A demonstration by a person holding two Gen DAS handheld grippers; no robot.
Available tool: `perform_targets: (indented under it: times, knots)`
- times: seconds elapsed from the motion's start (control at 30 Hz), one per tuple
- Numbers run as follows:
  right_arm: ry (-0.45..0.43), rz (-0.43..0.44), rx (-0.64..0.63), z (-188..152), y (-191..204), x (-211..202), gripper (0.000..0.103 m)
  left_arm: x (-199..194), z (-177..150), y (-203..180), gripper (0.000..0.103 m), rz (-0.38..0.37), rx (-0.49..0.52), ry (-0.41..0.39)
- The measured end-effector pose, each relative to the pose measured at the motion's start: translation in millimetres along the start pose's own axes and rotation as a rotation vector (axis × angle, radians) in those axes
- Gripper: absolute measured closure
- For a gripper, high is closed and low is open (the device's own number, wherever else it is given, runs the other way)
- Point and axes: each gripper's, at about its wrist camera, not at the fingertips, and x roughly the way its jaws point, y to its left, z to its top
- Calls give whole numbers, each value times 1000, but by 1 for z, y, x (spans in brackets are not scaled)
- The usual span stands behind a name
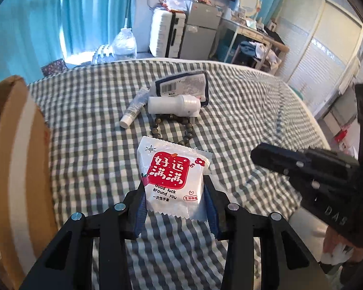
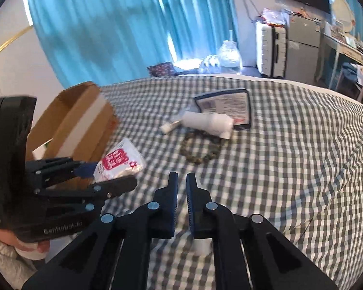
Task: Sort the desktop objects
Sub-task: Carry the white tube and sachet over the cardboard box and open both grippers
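While clamped between left claw (image 1: pixel 175 193) pads: packet (image 1: pixel 173 176) | right claw (image 2: pixel 182 181) together, empty

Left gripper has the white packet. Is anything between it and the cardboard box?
Nothing visible blocks it. The left gripper holds the white packet above the checked cloth, and the cardboard box stands open right beside it. The tube, bottle and beads lie farther off, away from the box.
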Motion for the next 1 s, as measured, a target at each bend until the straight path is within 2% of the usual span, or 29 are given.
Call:
perform_targets:
  times: [0.1, 0.17, 0.23, 0.3, 0.47, 0.7, 0.73, 0.77, 0.87, 1.0]
  knots:
    - [4, 7, 1, -7, 5, -5, 95, -10, 0, -10, 61, 10, -13, -17]
    - [10, -22, 20, -13, 2, -2, 90, -16, -7, -7, 61, 13, -29, -30]
    - [48, -36, 53, -21, -7, 10, 79, -18, -15, -2, 61, 27, -53, -30]
    - [86, -66, 85, -30, -14, 23, 78, -12, -20, -1, 61, 38, -77, -17]
    - [187, -71, 114, -47, -24, 62, 77, 9, -28, 2, 61, 59, -105, 21]
    - [266, -84, 120, -55, -33, 97, 79, 42, -25, 5, 61, 48, -100, 74]
    - [269, -78, 122, -55, -34, 99, 88, 45, -24, 5, 61, 49, -98, 80]
    - [269, -76, 118, -54, -35, 100, 91, 48, -23, 6, 61, 48, -100, 85]
    - [248, -87, 87, -51, -30, 95, 92, 51, -21, 7, 61, 44, -105, 87]
    - [200, -54, 72, -43, -19, 76, 93, 45, -17, 6, 61, 31, -105, 64]
